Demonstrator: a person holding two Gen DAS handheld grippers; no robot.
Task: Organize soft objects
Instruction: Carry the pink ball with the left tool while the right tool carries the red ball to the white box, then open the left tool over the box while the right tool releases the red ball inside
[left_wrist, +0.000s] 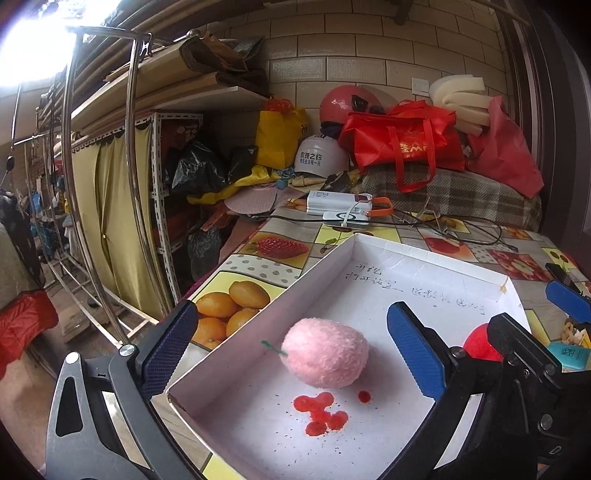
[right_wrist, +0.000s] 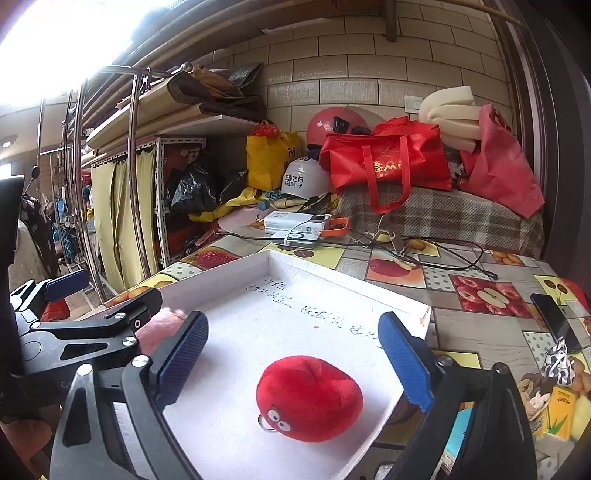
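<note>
The left gripper (left_wrist: 295, 354) is spread around the pink plush (left_wrist: 325, 354); the right gripper (right_wrist: 291, 362), also spread, has the red plush (right_wrist: 309, 398) at 6 o'clock. Both lie inside the white box (left_wrist: 424, 254), so little seems left.

Daylight blown out at upper left, soft shadows, sharp centre, fisheye bending, dark vignetted corners

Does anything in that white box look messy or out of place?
Yes: red blotchy stains mark the floor of the white cardboard box, just in front of the fluffy pink plush ball. They look like dried spilled liquid, ringed by tiny dark specks.
</note>
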